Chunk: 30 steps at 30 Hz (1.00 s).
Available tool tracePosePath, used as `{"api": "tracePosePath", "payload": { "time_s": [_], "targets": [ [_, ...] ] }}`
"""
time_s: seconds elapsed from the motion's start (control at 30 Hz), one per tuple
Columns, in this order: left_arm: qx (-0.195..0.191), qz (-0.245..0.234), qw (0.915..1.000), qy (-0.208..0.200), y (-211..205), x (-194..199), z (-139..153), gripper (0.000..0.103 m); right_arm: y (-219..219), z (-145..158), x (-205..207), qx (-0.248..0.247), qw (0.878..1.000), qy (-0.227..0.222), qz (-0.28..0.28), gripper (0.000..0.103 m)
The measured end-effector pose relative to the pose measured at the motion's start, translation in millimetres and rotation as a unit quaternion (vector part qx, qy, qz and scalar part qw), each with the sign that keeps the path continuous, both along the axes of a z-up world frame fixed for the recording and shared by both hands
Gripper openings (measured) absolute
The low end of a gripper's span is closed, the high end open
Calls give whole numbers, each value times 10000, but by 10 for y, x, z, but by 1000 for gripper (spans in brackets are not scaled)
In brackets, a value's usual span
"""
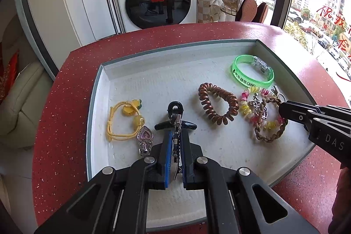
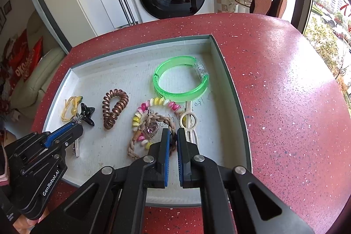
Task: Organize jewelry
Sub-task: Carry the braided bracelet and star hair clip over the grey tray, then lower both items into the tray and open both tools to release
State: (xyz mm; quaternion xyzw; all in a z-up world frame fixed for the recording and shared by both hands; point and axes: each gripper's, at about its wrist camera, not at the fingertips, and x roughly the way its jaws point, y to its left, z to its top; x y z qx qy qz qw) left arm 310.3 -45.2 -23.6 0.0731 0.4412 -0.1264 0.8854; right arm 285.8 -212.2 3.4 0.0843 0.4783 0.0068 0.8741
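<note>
In the tray (image 1: 105,74), the left gripper (image 1: 175,137) pinched the metal clip (image 1: 176,142); right of it, the right gripper (image 2: 173,137) squeezed the braided bracelet (image 2: 173,143).

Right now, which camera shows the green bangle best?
The right wrist view: the green bangle lies near the middle of the frame, its whole ring and clear clasp visible inside the tray. The left wrist view shows it smaller, toward the right, but its printed lettering reads there.
</note>
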Motion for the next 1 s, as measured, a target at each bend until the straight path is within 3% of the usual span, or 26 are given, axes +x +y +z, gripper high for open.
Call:
{"api": "tracePosePath", "payload": {
  "time_s": [0.2,0.33,1.0],
  "targets": [
    [-23,-2,9999,-114,10,-44,44,25,-35,19,-45,142,9999,17,-5,11],
    [0,-65,9996,-277,-12,-90,107,25,-54,44,-100,172,9998,-42,-35,39],
    [52,146,9992,-369,70,-88,171,25,-10,162,-224,172,9997,-186,-13,39]
  ]
}}
